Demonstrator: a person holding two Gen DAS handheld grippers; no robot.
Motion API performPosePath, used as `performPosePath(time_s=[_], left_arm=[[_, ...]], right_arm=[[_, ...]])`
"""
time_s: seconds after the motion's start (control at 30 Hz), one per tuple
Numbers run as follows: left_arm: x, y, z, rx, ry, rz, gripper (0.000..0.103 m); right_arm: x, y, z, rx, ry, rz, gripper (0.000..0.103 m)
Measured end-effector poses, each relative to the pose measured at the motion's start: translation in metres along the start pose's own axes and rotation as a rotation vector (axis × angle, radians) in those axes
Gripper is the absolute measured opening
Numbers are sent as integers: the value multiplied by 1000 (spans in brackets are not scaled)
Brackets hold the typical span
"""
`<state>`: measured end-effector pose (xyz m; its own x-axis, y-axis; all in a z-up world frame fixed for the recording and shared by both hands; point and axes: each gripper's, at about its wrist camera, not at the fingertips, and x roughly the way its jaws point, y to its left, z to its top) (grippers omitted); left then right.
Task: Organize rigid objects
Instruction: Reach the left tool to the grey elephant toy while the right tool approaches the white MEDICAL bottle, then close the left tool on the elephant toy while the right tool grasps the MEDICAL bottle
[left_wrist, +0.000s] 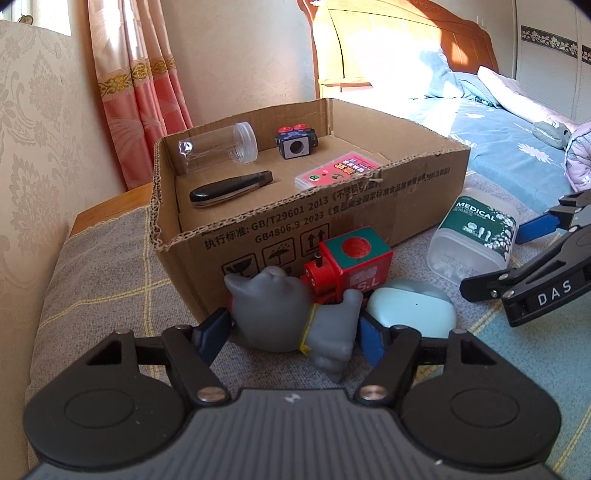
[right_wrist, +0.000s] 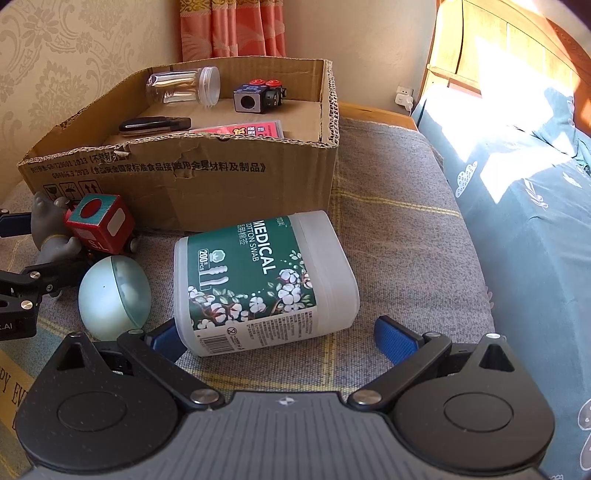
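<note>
Rubbery grey figurine (left_wrist: 291, 314), near the box (left_wrist: 258, 225), sits between my left gripper's (left_wrist: 295, 334) spread fingers, light and squashy, best pinched at its waist, while my right gripper (right_wrist: 284, 338) gapes around the slick swab tub (right_wrist: 266, 280).

Cardboard box (right_wrist: 177, 184) at back, holding jar (right_wrist: 181, 86), cube (right_wrist: 256, 96), knife (right_wrist: 155, 124), card pack (right_wrist: 240, 130). In front: figurine (left_wrist: 291, 314), toy train (left_wrist: 347, 262), round case (right_wrist: 114, 297); swab box (right_wrist: 266, 280) right of these.
</note>
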<state>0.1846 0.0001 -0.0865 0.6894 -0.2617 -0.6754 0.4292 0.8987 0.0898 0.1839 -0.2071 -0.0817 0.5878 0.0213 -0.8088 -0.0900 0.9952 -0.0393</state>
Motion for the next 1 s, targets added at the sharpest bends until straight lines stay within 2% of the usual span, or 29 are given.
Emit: performPosePath(time_s=[0.23, 0.33, 0.6, 0.87, 1.0], left_arm=[[-28, 0, -17, -55, 47, -32, 72], [-33, 0, -22, -42, 47, -31, 75], [-16, -4, -18, 22, 16, -49, 77], [-5, 2, -19, 34, 11, -87, 79], [-4, 3, -19, 30, 11, -92, 79]], right_arm=[[-1, -1, -2, -11, -7, 9, 103], [-1, -1, -2, -12, -11, 10, 103], [-2, -2, -4, -21, -20, 16, 103], [-3, -2, -7, -32, -34, 25, 103], [-2, -2, -2, -51, -12, 35, 103]])
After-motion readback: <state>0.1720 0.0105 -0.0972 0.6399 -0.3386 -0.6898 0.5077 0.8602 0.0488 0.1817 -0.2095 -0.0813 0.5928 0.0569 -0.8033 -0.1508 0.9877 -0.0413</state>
